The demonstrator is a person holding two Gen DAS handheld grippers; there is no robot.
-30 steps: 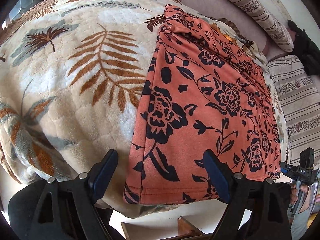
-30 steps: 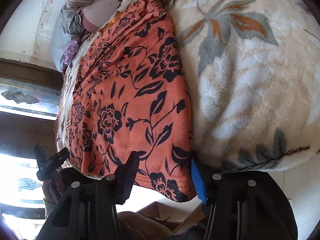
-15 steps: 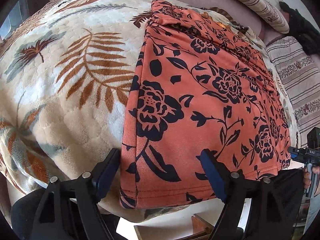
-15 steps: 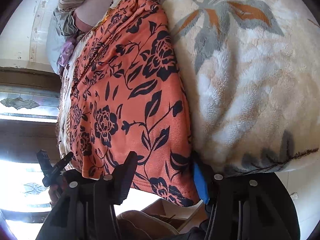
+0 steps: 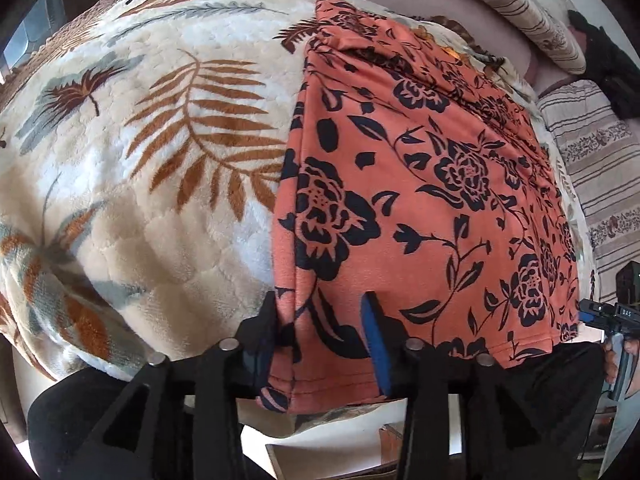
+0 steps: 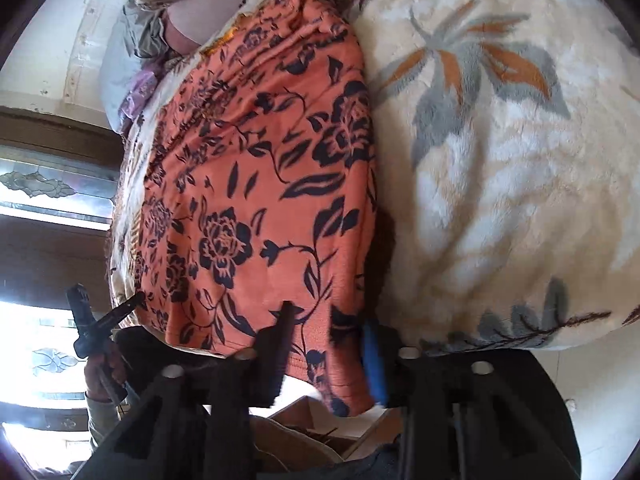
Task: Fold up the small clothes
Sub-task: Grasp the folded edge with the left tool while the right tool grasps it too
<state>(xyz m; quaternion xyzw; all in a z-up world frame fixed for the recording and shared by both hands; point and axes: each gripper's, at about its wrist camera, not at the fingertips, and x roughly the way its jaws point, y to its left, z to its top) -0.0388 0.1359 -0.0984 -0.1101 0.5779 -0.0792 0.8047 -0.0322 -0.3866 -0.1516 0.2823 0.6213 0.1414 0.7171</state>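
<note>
An orange garment with a black flower print [image 5: 420, 184] lies flat on a cream leaf-print blanket [image 5: 140, 140], its near hem hanging over the bed's edge. My left gripper [image 5: 320, 328] straddles the garment's near left corner, its jaws drawn in around the cloth but with a gap still between them. In the right wrist view the same garment [image 6: 256, 184] lies left of centre, and my right gripper [image 6: 328, 344] has its jaws drawn in around the near right corner. The right gripper also shows at the far right of the left wrist view [image 5: 612, 312].
Striped pillows [image 5: 520, 4] and a striped cloth [image 5: 596, 168] lie at the far right of the bed. A dark wooden frame with patterned glass [image 6: 48, 188] stands to the left. Brown boxes [image 6: 312, 432] sit on the floor below the bed's edge.
Both grippers have moved forward onto the garment's near corners and their jaws have narrowed from wide open to close around the hem.
</note>
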